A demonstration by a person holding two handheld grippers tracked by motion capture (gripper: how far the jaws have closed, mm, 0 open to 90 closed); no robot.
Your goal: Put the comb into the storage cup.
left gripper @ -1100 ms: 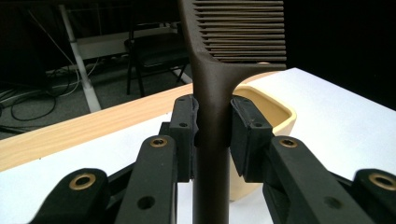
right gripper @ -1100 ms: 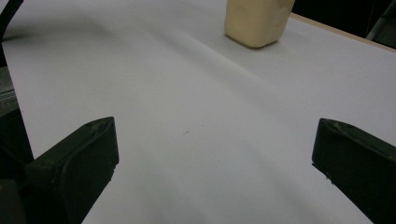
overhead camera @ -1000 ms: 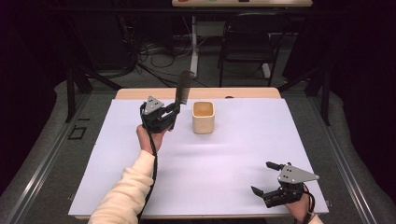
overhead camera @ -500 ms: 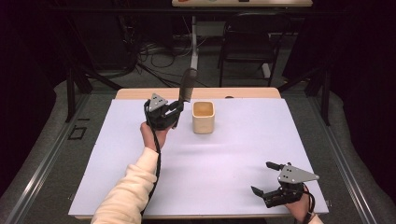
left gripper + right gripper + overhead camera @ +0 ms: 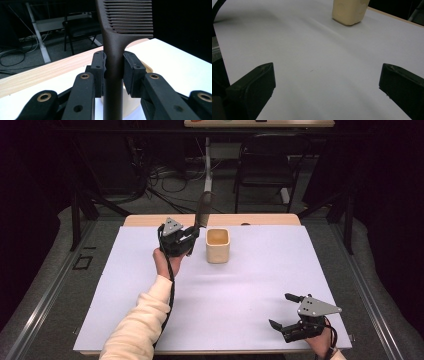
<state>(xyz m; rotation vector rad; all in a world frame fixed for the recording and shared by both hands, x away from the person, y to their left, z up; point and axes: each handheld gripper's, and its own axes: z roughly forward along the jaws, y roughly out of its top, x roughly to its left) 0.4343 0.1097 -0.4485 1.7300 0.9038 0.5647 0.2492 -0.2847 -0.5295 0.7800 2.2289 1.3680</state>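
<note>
Two jaws of the left gripper (image 5: 113, 67) clamp the comb (image 5: 115, 50) upright beside the cup (image 5: 218, 245), ready for dropping in; the right gripper (image 5: 286, 312) rests wide open, empty.

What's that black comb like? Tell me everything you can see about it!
The comb is dark brown-black with a matte, plastic look. It has a long plain handle and a row of fine, close teeth along one side of its upper part. It stands nearly upright, teeth end up, in the air. The left gripper is shut on its handle, one pad pressing each side. In the high view it rises just left of the cream cup, not touching it.
</note>
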